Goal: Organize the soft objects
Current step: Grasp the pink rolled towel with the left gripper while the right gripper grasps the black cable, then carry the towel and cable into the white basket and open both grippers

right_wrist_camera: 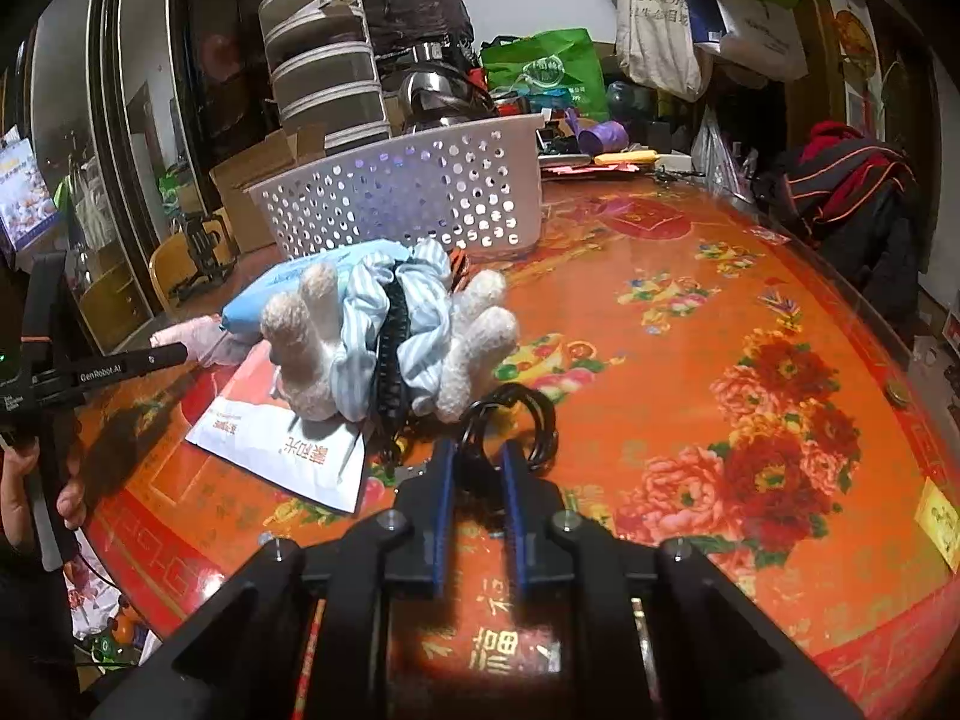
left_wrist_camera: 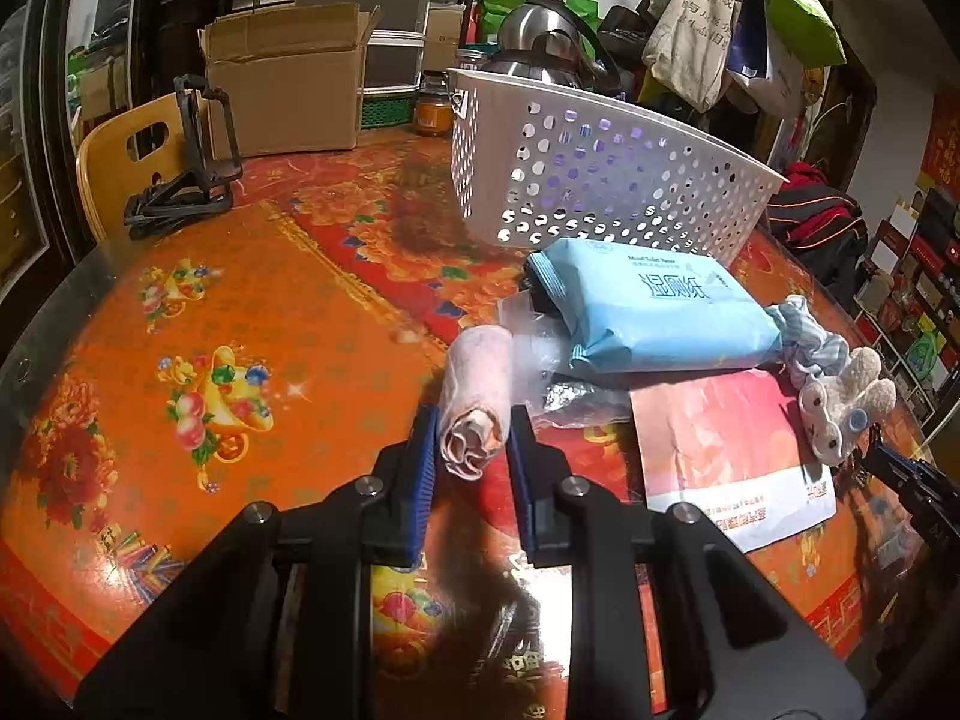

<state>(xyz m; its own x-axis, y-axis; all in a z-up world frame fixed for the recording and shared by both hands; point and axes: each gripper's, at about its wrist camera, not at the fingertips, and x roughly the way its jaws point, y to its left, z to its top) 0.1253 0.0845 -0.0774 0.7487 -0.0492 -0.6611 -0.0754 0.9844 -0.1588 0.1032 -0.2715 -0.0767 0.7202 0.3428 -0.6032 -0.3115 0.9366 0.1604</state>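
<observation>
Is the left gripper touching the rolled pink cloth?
Touching. The left wrist view shows the left gripper with both blue pads pressed against the sides of the rolled pink cloth.

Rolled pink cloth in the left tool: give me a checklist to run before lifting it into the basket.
1. Left tool shut on the rolled pink cloth, pads on both sides: ok.
2. Cloth roll intact, not unrolling: ok, though the near end is loosely folded.
3. Cloth free of the clear plastic bag beside it: cannot tell; they touch or overlap.
4. White perforated basket upright, top open: ok.
5. Room inside the basket: cannot tell, interior hidden.
6. Right tool out of the way: ok; it is closed on black hair ties near the plush toy.
</observation>
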